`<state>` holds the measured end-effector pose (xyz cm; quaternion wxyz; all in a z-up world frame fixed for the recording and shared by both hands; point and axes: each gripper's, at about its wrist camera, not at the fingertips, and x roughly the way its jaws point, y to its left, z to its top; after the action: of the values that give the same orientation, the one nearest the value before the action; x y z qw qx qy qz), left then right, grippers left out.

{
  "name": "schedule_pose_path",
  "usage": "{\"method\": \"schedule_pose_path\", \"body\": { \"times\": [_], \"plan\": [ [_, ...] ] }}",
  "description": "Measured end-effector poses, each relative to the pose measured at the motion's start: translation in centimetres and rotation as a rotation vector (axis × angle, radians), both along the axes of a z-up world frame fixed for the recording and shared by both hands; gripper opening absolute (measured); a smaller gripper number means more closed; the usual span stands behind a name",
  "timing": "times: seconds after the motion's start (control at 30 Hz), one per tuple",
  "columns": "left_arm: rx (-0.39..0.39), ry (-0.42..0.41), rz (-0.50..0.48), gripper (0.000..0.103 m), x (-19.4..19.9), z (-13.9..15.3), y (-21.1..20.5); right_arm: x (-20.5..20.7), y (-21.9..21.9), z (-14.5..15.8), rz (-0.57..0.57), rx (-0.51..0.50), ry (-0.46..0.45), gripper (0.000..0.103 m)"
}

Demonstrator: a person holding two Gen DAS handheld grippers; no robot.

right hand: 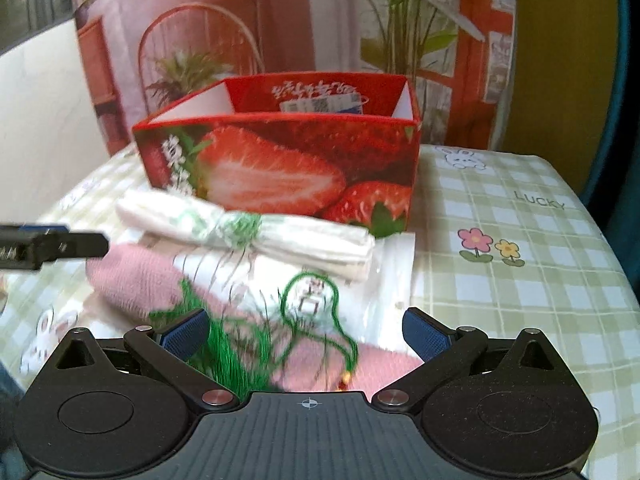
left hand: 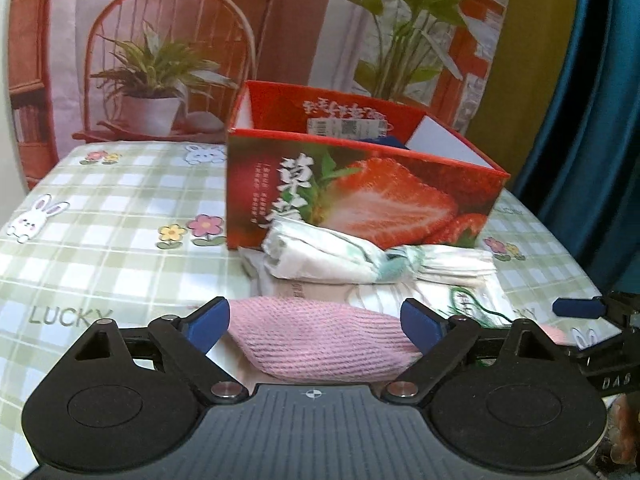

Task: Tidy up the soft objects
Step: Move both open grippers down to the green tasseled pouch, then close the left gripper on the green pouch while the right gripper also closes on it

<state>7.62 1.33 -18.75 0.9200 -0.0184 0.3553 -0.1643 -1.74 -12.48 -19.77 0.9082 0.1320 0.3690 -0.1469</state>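
So both my grippers are hanging low over the pile of soft stuff on the checked tablecloth, the green-and-white one with bunnies and flowers on it. My left gripper has its blue pads spread wide, with the pink knitted cloth sitting right between them, but the pads aren't pressing on it as far as I can see. My right gripper is spread wide too, hovering over the other end of that same pink cloth and a tangle of green thread that's draped across a clear-wrapped white packet; nothing is pinched there either. On top of the heap lies a bundle of folded white cloths tied around the middle with a greenish band, touching the front wall of the strawberry box. That red box stands open at the top just behind the pile, and I can see a barcode label on its inside back wall. The right view is kind of blurry, so the thread details are hard to make out.
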Motion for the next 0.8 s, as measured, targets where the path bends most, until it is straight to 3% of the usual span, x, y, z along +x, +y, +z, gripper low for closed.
{"method": "schedule_pose_path", "body": {
  "times": [0.27, 0.4, 0.6, 0.8],
  "plan": [
    [-0.039, 0.041, -0.115, 0.089, -1.1, -0.5, -2.3, -3.9, 0.3, 0.2, 0.062, 0.029, 0.064, 0.095],
    [-0.048, 0.056, -0.163, 0.086, -1.6, -0.6, -3.6, -5.6, 0.3, -0.3, 0.083, 0.085, 0.084, 0.081],
    [-0.064, 0.069, -0.207, 0.081, -2.1, -0.7, -4.3, -5.3, 0.9, -1.1, 0.152, 0.142, 0.113, 0.042],
    [-0.097, 0.103, -0.241, 0.064, -1.8, -1.1, -4.5, -3.2, 1.4, -0.9, 0.221, 0.139, 0.089, 0.039]
  ]
}}
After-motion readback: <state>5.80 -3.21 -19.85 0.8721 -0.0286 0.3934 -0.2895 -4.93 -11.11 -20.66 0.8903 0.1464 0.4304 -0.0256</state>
